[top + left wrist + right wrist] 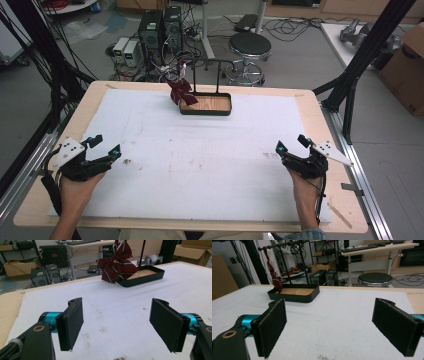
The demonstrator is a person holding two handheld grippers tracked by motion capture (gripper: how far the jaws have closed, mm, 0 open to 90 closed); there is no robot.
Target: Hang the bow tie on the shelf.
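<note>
We hold both grippers low at the near edge of the table, the left gripper (106,145) and the right gripper (291,144) each with jaws spread wide and nothing between them. The tie (180,90) hangs from the rack (212,62) at the far middle, draping over the left end of the tray (205,111). It lies ahead of both grippers, a little nearer the left one, we judge. Its long axis runs roughly vertical, its lower end pointing down and touching the tray rim.
</note>
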